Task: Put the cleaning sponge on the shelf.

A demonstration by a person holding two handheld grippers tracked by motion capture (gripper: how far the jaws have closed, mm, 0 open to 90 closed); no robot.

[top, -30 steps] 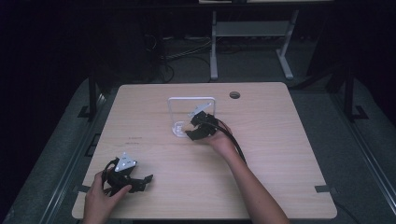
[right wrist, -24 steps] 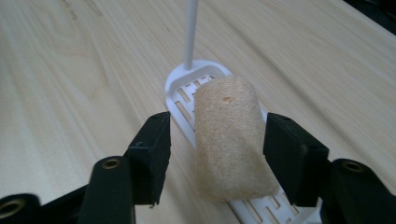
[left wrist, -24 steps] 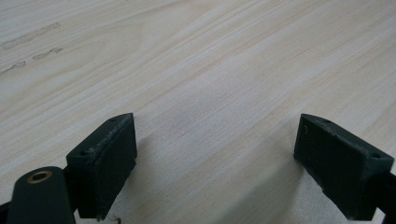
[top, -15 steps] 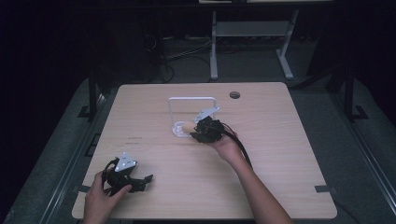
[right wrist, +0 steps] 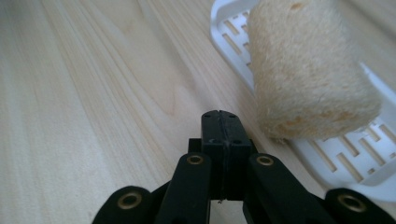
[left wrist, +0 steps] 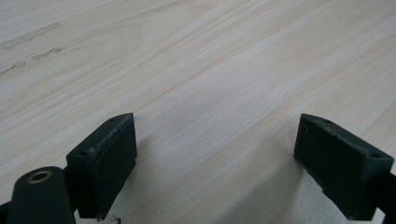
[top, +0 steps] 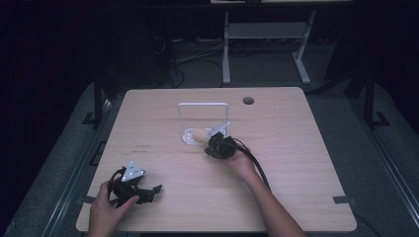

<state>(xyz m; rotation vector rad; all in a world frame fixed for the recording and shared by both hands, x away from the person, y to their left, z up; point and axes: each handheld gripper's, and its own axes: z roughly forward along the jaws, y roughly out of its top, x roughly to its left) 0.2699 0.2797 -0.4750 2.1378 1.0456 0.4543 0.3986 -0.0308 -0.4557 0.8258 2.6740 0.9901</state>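
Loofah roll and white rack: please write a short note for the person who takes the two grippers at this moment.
Right gripper: jaws shut, empty, low over the table just beside the white rack.
Left gripper: jaws open, empty, near the table's front left corner.
Loofah roll: lies on the rack's slotted base.
Done: nothing is gripped yet.
Left: probably open the right jaws and take the roll.

The table [top: 296, 163] was a rectangular light wood top with rounded corners and a round cable hole [top: 248, 100] near its far edge, right of centre. A white slotted tray [top: 195, 137] with an upright wire frame stood directly on the surface, slightly far of centre. Faint dark marks [top: 141, 148] lay on the wood to the left of the tray.
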